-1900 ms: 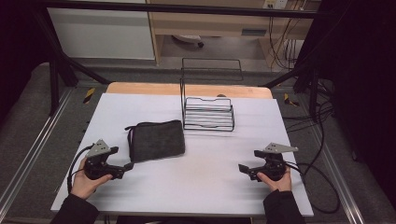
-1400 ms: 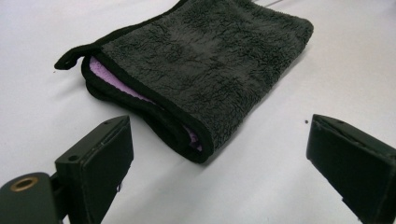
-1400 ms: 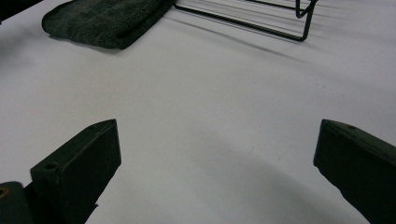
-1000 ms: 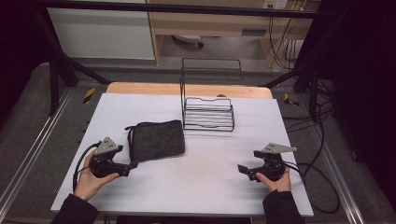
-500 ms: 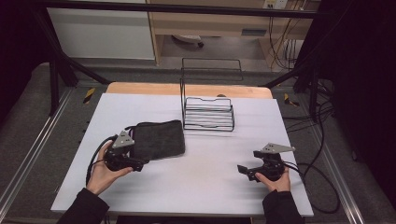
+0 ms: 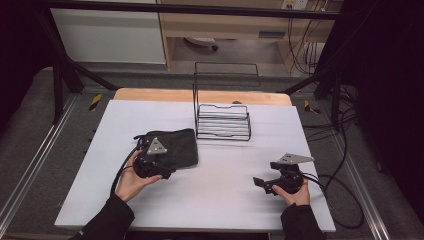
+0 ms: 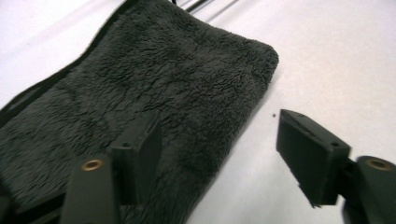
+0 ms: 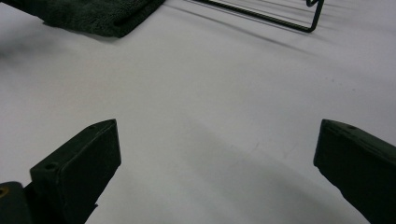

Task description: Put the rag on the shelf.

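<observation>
over towel (image 7: 140, 88) edge: l jaws apart

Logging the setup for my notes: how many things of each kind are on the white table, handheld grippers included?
Folded dark towel: 1
Black wire rack: 1
Handheld grippers: 2, the left gripper at the towel's near edge, the right gripper over bare table
Total: 4
</observation>
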`<state>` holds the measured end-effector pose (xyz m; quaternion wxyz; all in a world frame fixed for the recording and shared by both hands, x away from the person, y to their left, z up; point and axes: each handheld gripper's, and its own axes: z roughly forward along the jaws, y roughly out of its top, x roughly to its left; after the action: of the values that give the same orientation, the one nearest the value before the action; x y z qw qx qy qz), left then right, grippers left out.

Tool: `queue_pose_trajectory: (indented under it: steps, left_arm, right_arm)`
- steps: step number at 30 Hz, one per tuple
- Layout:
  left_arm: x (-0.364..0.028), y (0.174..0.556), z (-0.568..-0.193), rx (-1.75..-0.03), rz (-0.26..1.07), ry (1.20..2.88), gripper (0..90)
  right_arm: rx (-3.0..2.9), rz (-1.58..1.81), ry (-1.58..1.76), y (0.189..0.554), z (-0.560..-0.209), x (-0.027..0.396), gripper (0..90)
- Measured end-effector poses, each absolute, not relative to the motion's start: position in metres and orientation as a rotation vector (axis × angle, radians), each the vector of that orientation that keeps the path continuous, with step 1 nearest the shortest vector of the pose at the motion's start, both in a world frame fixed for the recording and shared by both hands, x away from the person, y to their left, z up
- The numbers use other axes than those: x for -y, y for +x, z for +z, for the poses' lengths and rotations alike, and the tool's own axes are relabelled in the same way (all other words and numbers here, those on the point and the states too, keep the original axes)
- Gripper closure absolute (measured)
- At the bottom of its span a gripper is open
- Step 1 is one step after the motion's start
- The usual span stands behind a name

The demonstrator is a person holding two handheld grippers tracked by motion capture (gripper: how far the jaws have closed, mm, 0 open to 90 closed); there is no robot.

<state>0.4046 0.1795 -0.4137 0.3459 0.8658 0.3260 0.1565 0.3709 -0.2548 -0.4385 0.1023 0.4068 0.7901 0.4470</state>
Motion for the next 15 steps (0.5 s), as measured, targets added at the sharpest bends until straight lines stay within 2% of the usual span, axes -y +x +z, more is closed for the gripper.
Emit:
queue_pose_trajectory:
  steps: [3,5,15]
  left_arm:
    - [-0.171,0.409,-0.419,-0.834,0.411,2.267,37.5]
    - [-0.167,0.412,-0.423,-0.828,0.403,2.277,43.7]
    - [-0.160,0.419,-0.438,-0.818,0.432,2.321,54.2]
  right_arm:
    - [-2.333,1.321,1.201,0.371,-0.439,0.255,1.3]
    - [-2.337,1.318,1.200,0.371,-0.439,0.255,1.3]
    - [-2.338,1.315,1.202,0.371,-0.439,0.254,1.3]
